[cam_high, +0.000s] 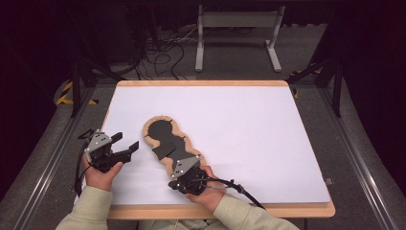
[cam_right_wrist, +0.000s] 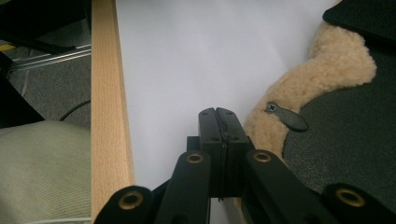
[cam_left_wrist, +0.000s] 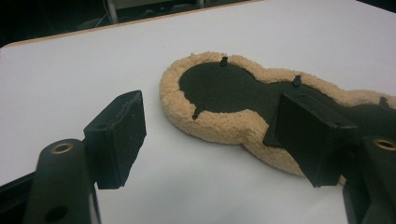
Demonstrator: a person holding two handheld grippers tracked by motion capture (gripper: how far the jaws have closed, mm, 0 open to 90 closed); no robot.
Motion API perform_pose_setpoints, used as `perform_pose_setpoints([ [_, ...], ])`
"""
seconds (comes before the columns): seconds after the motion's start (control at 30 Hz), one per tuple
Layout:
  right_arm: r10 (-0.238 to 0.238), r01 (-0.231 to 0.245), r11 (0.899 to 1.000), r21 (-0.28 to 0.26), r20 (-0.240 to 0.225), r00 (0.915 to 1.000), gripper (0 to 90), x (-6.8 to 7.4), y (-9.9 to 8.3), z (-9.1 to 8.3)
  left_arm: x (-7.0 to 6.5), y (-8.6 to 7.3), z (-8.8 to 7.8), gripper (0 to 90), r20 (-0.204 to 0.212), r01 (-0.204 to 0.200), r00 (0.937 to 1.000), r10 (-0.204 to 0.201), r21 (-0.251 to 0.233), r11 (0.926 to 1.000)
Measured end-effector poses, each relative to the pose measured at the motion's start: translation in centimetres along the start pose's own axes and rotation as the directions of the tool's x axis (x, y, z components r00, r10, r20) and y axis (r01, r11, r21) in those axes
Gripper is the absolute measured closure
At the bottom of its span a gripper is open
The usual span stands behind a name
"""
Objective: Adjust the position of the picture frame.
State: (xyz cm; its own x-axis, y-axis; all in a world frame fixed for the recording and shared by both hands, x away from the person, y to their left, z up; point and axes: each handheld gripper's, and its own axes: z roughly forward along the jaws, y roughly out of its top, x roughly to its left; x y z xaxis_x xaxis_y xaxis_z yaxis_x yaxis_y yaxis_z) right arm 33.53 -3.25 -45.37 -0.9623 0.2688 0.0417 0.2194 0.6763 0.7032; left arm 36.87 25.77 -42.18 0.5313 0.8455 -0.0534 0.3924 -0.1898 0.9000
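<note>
A peanut-shaped pad [cam_high: 148, 128] with a tan fleece rim and a black middle lies on the white table [cam_high: 258, 129], left of centre. A black flap [cam_high: 163, 149] rests on its middle. Left of the pad, my left gripper [cam_high: 127, 141] is held open and points at it, nothing between its jaws. In the left gripper view the pad [cam_left_wrist: 210, 126] lies just beyond the open left gripper [cam_left_wrist: 212, 140]. My right gripper [cam_high: 172, 184] is shut and empty at the pad's near end. In the right gripper view, the right gripper [cam_right_wrist: 218, 113] sits beside the fleece rim [cam_right_wrist: 327, 70], next to a small black screwed tab [cam_right_wrist: 286, 116].
The table's wooden front edge [cam_high: 215, 210] runs close by my right gripper. It also appears as a wooden edge [cam_right_wrist: 106, 93] with a pale sleeve [cam_right_wrist: 42, 172] beside it. Beyond the table, a grey metal stand [cam_high: 237, 21] and loose cables [cam_high: 158, 52] sit on the floor.
</note>
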Motion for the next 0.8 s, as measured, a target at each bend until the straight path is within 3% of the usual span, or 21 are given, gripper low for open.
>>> perform_pose_setpoints([
  [0.17,-0.003,0.002,1.000,0.009,0.026,0.9997,90.0,0.2,0.0,-0.1,0.0,0.1,0.0,25.4,-0.001,0.000,1.0000,0.000,0.001,1.0000],
  [0.2,-0.001,0.000,1.000,0.013,0.052,0.9986,90.0,0.0,-0.1,-0.3,0.0,0.1,0.0,25.3,-0.001,0.003,1.0000,-0.003,-0.005,1.0000],
  [0.33,0.024,-0.025,1.000,0.008,0.060,0.9979,90.0,-0.9,-0.6,-1.0,0.1,0.2,0.1,25.2,0.001,0.008,1.0000,-0.008,-0.006,1.0000],
  [0.6,0.045,-0.048,0.999,0.016,0.132,0.9902,90.0,-2.6,-1.6,-2.2,0.1,0.3,0.2,25.2,0.001,0.011,0.9999,-0.011,-0.002,0.9999],
  [0.8,0.081,-0.085,0.996,0.012,0.188,0.9788,90.0,-4.2,-2.4,-3.2,0.3,0.4,0.5,27.7,-0.016,0.025,0.9996,-0.025,0.012,0.9996],
])
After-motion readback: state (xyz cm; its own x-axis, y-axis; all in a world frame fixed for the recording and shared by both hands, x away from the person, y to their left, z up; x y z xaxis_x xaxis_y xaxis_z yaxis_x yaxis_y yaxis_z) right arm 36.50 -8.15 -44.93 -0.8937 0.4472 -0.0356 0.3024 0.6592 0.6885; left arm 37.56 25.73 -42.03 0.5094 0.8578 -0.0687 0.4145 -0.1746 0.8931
